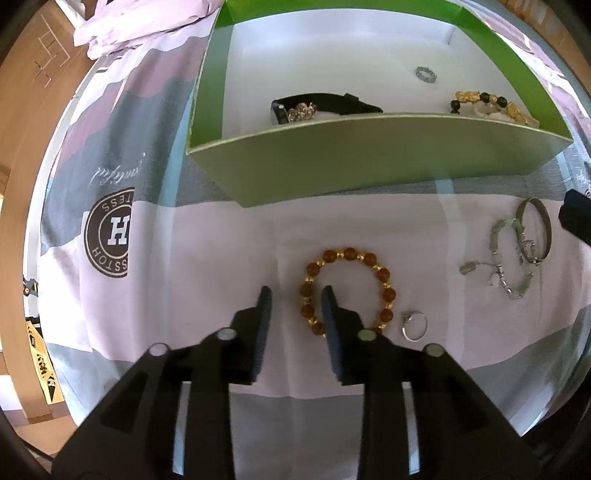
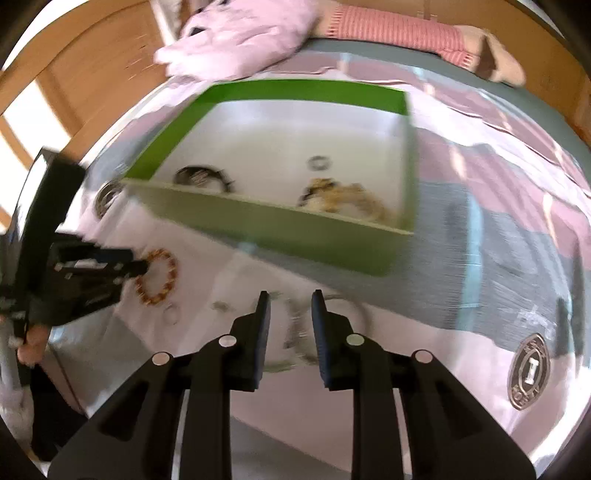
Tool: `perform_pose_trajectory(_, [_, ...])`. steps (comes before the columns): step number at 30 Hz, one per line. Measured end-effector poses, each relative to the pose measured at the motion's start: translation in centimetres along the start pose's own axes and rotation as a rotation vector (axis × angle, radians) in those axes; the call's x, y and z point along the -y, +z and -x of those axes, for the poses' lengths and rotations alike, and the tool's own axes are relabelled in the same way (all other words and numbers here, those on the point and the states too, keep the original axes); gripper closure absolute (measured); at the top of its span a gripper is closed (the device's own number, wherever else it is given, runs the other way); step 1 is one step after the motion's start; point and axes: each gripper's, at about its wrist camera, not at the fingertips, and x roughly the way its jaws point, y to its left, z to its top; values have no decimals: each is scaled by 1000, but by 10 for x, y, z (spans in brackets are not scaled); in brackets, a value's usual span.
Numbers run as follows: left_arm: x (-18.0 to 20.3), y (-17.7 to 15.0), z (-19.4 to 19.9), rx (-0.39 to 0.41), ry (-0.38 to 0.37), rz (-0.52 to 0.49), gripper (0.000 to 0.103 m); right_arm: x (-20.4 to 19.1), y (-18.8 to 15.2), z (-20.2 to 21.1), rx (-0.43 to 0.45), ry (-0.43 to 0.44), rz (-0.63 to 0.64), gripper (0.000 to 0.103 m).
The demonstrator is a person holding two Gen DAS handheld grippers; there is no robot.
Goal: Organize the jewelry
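A green box with a white floor lies on the bedsheet and holds a black watch, a silver ring and a gold and black bead bracelet. A brown and gold bead bracelet lies in front of it. My left gripper is open, its fingers straddling the bracelet's left side. A silver ring, a jade bracelet and a bangle lie to the right. My right gripper is open above the blurred jade bracelet. The box also shows there.
The sheet is pink, grey and white with a round logo. A bunched pink quilt lies behind the box. The left gripper's body shows at the left of the right wrist view. Wooden furniture borders the bed.
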Motion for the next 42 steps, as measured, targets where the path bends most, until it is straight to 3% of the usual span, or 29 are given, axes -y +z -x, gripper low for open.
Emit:
perform_pose_trajectory(5, [8,-2,-3,5,18,-30,70,4,-2,-8,-30,45,-41,80])
perform_pose_trajectory(13, [31,-13,5,20,40,-55,67,-37,-19,-38,-92,-72,142,80])
perform_pose_trajectory(22, [41,-18,9,29,61,-65,67,-30,-20,-47,-110,-108,115,80])
perform_pose_trajectory(23, [43,-19,10,32,64,-67,68,-31,-21,-47,-106,-104,119,82])
perform_pose_trajectory(24, [45,-20,11,33,58,-68,75,-32,-22,-47,-105,-99,121,84])
perform_pose_trajectory(26, [48,-20,12,34,28,-71,87,-32,-22,-47,-102,-98,126,98])
perform_pose_trajectory(28, [51,-21,14,43,29,-75,92,-33,-21,-45,-97,-91,127,100])
perform_pose_trajectory(31, [54,-23,17,54,31,-81,96,-33,-19,-37,-63,-73,130,101])
perform_pose_trajectory(42, [56,-27,41,132,4,-69,96,-18,-6,-9,30,-41,85,100])
